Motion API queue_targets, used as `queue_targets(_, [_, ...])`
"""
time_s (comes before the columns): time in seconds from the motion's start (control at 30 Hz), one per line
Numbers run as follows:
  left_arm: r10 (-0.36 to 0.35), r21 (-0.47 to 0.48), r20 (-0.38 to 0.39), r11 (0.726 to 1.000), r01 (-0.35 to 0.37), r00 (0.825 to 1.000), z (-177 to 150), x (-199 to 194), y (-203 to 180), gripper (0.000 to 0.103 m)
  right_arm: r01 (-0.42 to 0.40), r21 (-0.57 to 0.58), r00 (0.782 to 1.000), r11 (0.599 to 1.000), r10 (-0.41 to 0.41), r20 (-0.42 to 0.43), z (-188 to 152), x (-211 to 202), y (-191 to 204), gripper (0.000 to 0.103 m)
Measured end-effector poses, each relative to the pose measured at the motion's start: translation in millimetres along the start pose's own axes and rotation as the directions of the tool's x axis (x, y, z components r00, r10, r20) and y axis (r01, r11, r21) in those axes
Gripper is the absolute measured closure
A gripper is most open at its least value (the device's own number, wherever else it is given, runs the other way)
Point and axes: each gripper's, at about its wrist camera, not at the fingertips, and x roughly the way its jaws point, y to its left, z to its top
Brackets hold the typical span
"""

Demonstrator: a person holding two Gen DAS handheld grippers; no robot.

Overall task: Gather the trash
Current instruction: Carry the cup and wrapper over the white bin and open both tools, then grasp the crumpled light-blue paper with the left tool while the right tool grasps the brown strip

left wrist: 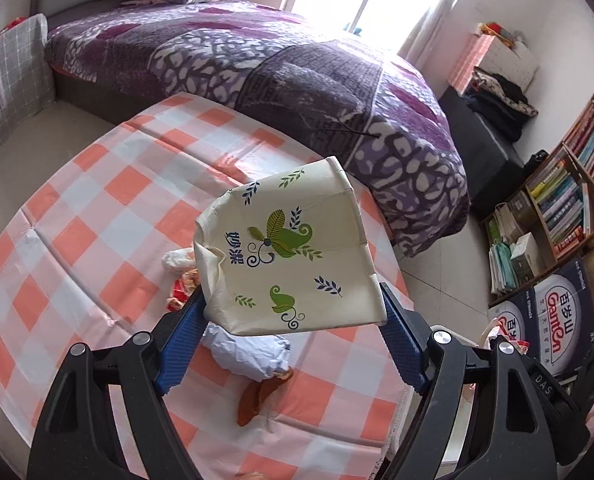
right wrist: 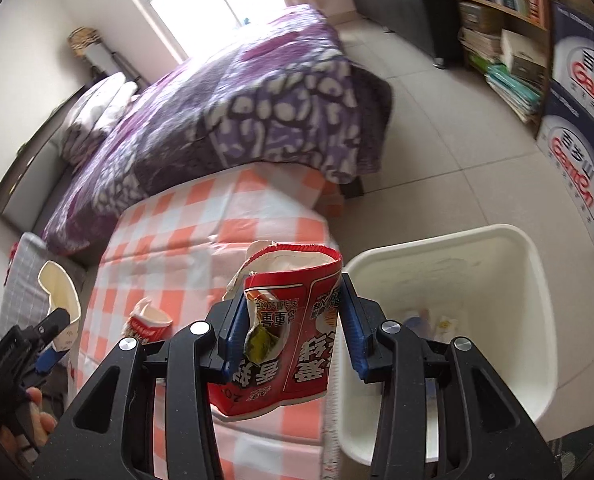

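right claw (right wrist: 291, 344) grasping red carton (right wrist: 293, 332) | bin (right wrist: 537, 280) just right of it, nearer this arm | left claw (left wrist: 293, 316) grasping cream box (left wrist: 289, 252), over table (left wrist: 97, 220)

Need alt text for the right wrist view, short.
The right claw grips a torn red snack box above a checkered tablecloth, beside a white bin on the floor. At left, the left claw holds a cream carton; a bed sits behind.
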Motion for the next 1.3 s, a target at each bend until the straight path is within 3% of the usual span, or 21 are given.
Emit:
queue_targets(0.3, [-0.065,0.151,-0.040,0.986,0.070,0.997,-25,18,-72,0.024,0.071,0.123,0.997,0.990,-0.074,0.022,16,-14,-56,0.062])
queue_targets(0.53, [-0.100,0.251,-0.078,0.961,0.116,0.992,-47,29,-116,0.024,0.131,0.204,0.990,0.970,-0.140,0.029,21,-23,-87,0.054])
queue_targets(0.67, [-0.112,0.285,-0.101,0.949,0.136,0.989,-57,33,-134,0.024,0.146,0.254,0.985,0.956,-0.164,0.053,23,-33,-104,0.037])
queue_targets(0.97, [-0.133,0.349,-0.156,0.920,0.180,0.979,-82,43,-168,0.024,0.162,0.343,0.976,0.925,-0.201,0.080,25,-51,-140,0.026])
queue_targets(1.17, [-0.171,0.375,-0.229,0.893,0.250,0.958,-98,51,-186,0.023,0.169,0.372,0.974,0.913,-0.213,0.082,25,-55,-153,0.022])
queue_targets(1.3, [-0.181,0.387,-0.237,0.883,0.263,0.955,-101,51,-189,0.018,0.193,0.360,0.967,0.913,-0.239,0.086,26,-54,-152,0.020])
